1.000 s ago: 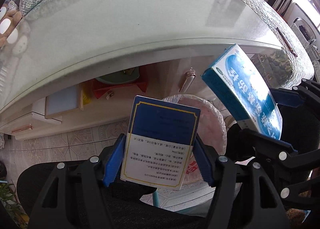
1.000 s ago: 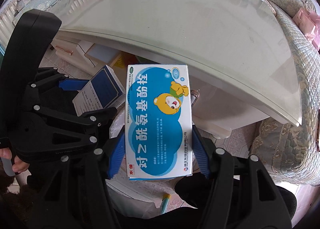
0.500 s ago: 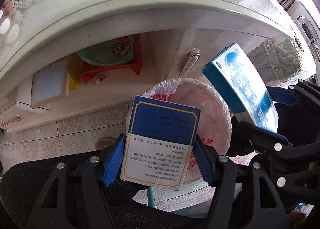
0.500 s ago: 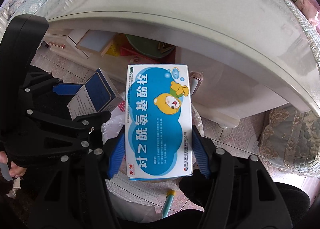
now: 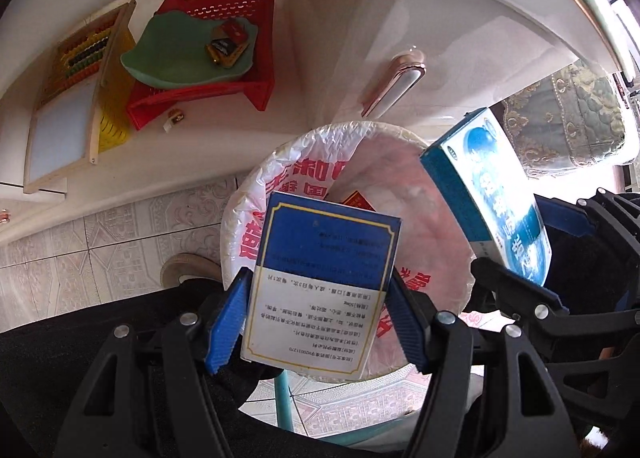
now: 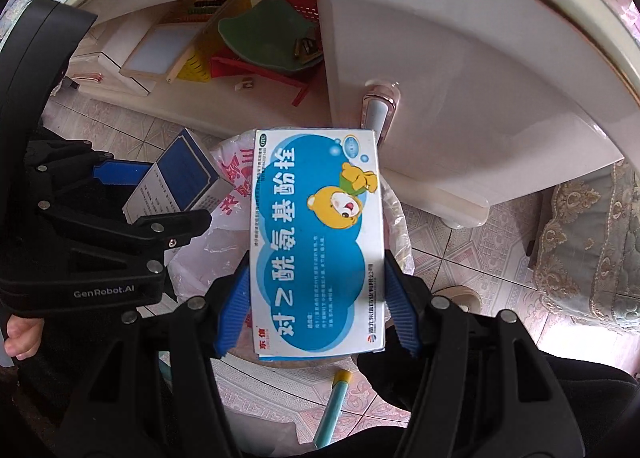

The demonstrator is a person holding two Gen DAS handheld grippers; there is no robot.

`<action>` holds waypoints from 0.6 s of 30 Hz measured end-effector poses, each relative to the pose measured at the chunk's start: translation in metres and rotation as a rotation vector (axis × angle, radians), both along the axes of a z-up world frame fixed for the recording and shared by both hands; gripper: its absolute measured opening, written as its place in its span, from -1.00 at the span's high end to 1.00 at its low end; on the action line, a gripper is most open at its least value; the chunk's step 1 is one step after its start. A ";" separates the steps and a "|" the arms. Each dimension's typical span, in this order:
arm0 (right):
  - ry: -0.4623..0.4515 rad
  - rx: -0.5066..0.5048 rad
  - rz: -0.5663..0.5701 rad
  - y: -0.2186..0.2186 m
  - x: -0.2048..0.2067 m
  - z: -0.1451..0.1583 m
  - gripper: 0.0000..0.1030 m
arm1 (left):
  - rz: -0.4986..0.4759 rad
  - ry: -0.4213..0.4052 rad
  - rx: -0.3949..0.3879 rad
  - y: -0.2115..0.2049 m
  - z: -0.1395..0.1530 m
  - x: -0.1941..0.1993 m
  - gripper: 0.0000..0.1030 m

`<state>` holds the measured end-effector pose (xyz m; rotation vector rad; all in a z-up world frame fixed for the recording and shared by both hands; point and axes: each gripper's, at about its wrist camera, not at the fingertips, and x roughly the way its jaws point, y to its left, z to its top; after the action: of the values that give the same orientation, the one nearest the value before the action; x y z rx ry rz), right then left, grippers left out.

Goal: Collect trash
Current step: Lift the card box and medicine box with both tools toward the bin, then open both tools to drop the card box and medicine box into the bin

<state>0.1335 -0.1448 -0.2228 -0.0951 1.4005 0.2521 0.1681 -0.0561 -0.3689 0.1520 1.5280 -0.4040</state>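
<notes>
My left gripper [image 5: 318, 322] is shut on a dark blue and white medicine box [image 5: 320, 282] and holds it over a round trash bin [image 5: 424, 186] lined with a white bag with red print. My right gripper [image 6: 316, 306] is shut on a light blue box with a cartoon bear [image 6: 316, 242], also above the bin [image 6: 236, 178]. The bear box shows in the left wrist view [image 5: 492, 210] at the right, and the dark blue box shows in the right wrist view [image 6: 176, 182] at the left. A small red item [image 5: 358, 202] lies inside the bin.
The bin stands on tiled floor [image 5: 100, 242] beside a white table's lower shelf [image 5: 200, 146]. On the shelf sit a red basket [image 5: 224, 62] with a green dish, and an abacus board [image 5: 68, 98]. A drawer handle [image 5: 394, 86] is just behind the bin. A teal pole [image 6: 332, 406] runs below.
Both grippers have moved down from table-top level to just above the bin, each still holding its box. The bin now fills the middle of the view.
</notes>
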 end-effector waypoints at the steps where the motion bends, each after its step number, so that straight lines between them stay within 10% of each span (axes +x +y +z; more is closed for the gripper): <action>1: 0.009 0.003 -0.001 0.000 0.000 -0.004 -0.17 | -0.001 0.004 0.006 -0.001 -0.004 0.000 -0.25; 18: 0.123 0.005 -0.020 -0.002 -0.001 -0.059 -0.17 | 0.044 0.154 -0.022 -0.003 -0.053 0.009 -0.25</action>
<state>0.1329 -0.1469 -0.2817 -0.0625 1.5224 0.2478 0.1774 -0.0591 -0.4224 0.0703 1.6750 -0.4048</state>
